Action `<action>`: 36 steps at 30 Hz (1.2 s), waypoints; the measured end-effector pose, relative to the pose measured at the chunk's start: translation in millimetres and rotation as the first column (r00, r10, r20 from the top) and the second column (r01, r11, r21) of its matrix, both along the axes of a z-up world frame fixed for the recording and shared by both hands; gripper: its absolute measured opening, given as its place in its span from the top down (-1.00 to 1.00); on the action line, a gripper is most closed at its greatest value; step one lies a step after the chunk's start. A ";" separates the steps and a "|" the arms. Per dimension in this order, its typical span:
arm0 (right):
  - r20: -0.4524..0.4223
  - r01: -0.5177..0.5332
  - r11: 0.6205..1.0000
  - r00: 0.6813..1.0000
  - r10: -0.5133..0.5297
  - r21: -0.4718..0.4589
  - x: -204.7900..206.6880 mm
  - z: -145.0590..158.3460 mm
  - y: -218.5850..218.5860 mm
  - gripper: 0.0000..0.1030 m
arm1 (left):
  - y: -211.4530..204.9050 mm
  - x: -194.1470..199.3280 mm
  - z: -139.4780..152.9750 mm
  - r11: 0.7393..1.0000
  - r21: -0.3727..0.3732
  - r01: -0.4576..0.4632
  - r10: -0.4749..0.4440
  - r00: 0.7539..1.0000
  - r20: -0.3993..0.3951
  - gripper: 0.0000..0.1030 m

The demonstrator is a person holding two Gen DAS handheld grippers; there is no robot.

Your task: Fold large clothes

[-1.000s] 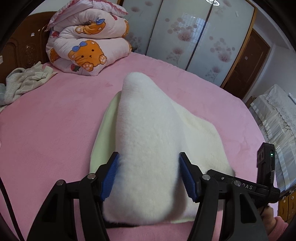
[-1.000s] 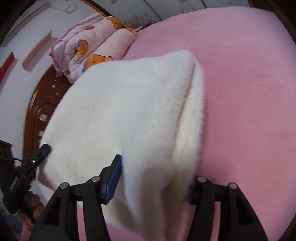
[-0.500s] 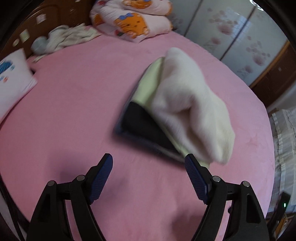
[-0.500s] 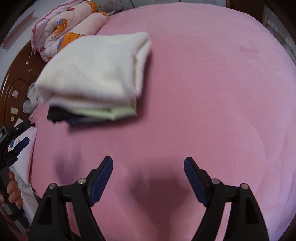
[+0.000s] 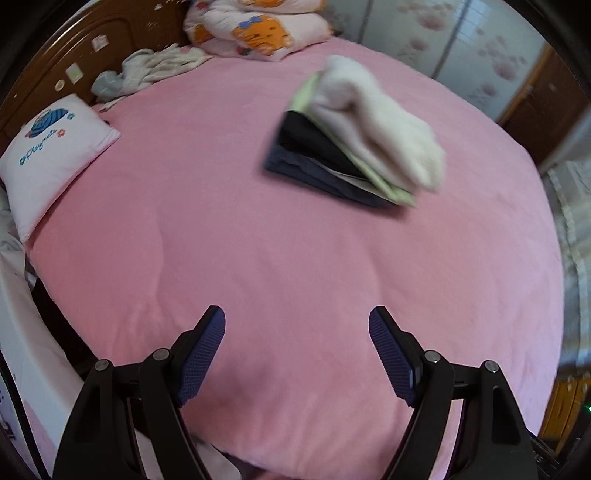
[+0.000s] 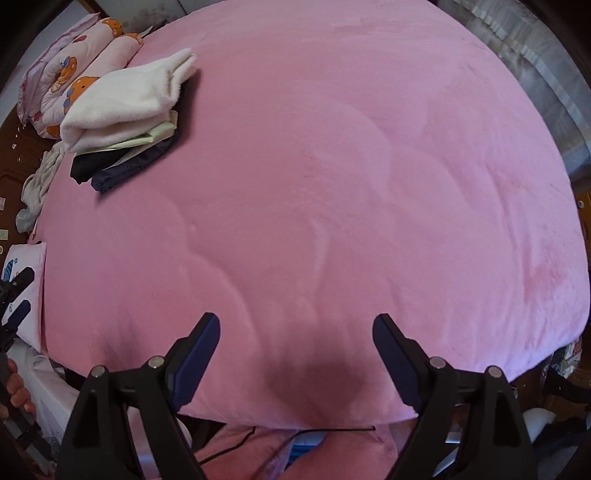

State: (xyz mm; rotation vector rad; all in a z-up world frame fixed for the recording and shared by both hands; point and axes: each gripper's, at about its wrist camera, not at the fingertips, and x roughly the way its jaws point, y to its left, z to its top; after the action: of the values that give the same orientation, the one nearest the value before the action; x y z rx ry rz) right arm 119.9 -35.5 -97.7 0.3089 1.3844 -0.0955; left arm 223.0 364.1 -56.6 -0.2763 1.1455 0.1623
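Observation:
A folded cream fleece garment (image 5: 373,118) lies on top of a stack of folded clothes (image 5: 321,162), pale green and dark ones beneath, on the pink bed (image 5: 258,258). The same fleece (image 6: 125,99) and stack (image 6: 122,162) show at the far left in the right wrist view. My left gripper (image 5: 297,343) is open and empty above the bed's near side, well back from the stack. My right gripper (image 6: 295,347) is open and empty over the bed's near edge (image 6: 332,413).
A rolled cartoon-print quilt (image 5: 258,29) sits at the bed's far end by the wooden headboard (image 5: 74,55). A crumpled pale garment (image 5: 147,70) and a white pillow (image 5: 51,155) lie at the left. Wardrobe doors (image 5: 461,55) stand behind.
Both grippers have let go of the cream fleece, leaving it on the stack, and have pulled back toward the bed's near edge. Both jaws stand wide open.

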 end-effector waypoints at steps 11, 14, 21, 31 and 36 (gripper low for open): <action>0.131 -0.090 0.996 0.987 0.091 -0.013 -85.2 50.7 -78.0 -0.75 | -138.0 -120.5 51.4 0.993 -0.086 0.083 -0.077 0.995 0.068 -0.68; 0.151 -0.097 0.994 0.983 0.104 -0.050 -111.8 61.9 -100.1 -0.76 | -174.9 -145.3 62.7 0.988 -0.081 0.130 -0.125 0.990 0.061 -0.68; 0.167 -0.081 0.996 0.982 0.085 -0.027 -160.8 78.1 -136.2 -0.76 | -238.0 -198.8 80.6 0.979 0.014 0.202 -0.203 0.973 0.113 -0.87; 0.193 -0.099 0.993 0.975 0.110 -0.067 -171.8 86.9 -145.5 -0.78 | -284.5 -211.1 70.0 0.950 0.066 0.305 -0.309 0.949 0.057 -0.87; 0.221 -0.092 0.992 0.969 0.109 -0.086 -173.9 94.2 -147.0 -0.97 | -294.2 -216.1 64.9 0.945 0.052 0.322 -0.324 0.945 0.047 -0.88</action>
State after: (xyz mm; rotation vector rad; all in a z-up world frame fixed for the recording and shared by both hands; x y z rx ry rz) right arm -54.0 -182.5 -3.6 0.1797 1.1656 -0.0276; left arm 6.9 69.9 8.4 -0.0508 1.1154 -0.1103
